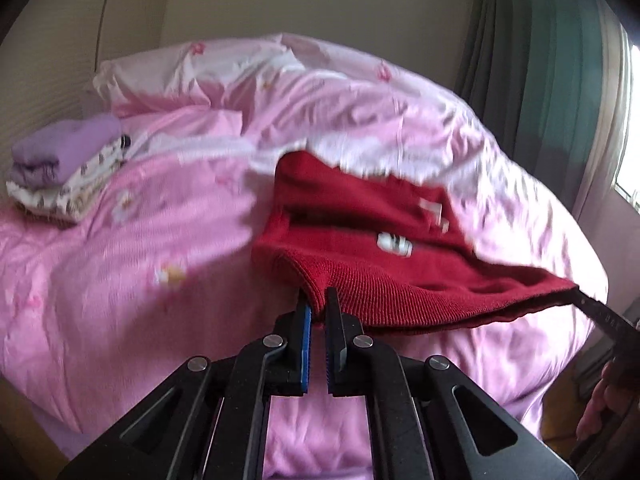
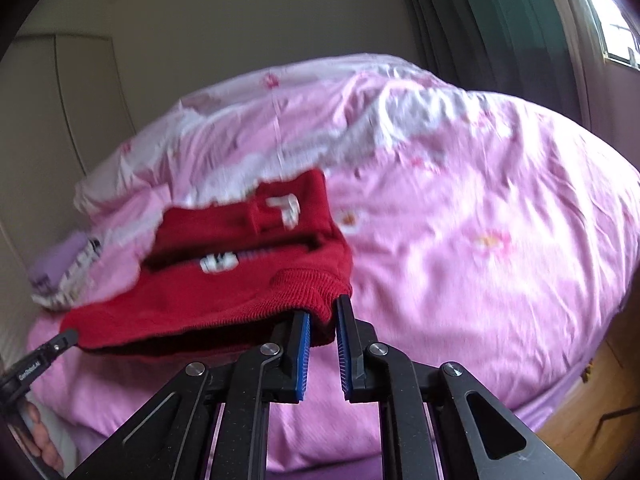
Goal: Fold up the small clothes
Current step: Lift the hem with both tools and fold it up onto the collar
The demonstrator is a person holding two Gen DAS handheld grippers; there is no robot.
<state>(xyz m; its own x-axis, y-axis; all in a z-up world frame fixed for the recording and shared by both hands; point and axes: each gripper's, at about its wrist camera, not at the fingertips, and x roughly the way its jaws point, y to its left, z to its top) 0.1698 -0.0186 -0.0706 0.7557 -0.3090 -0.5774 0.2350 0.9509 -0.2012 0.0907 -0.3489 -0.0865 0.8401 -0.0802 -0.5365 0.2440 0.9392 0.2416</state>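
A pink bed (image 1: 120, 300) fills the view. Both grippers, left (image 1: 318, 300) and right (image 2: 324, 308), pinch the red sweater (image 1: 380, 232) hem at center, lifted. Next: carry the hem forward to fold it.

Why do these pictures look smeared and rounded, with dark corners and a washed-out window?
Left wrist view: the pink duvet and red sweater are streaked by motion blur, the gripper frame stays crisp; the window is blown out. Right wrist view: same blur; the fisheye lens bulges the bed and blacks out the corners.
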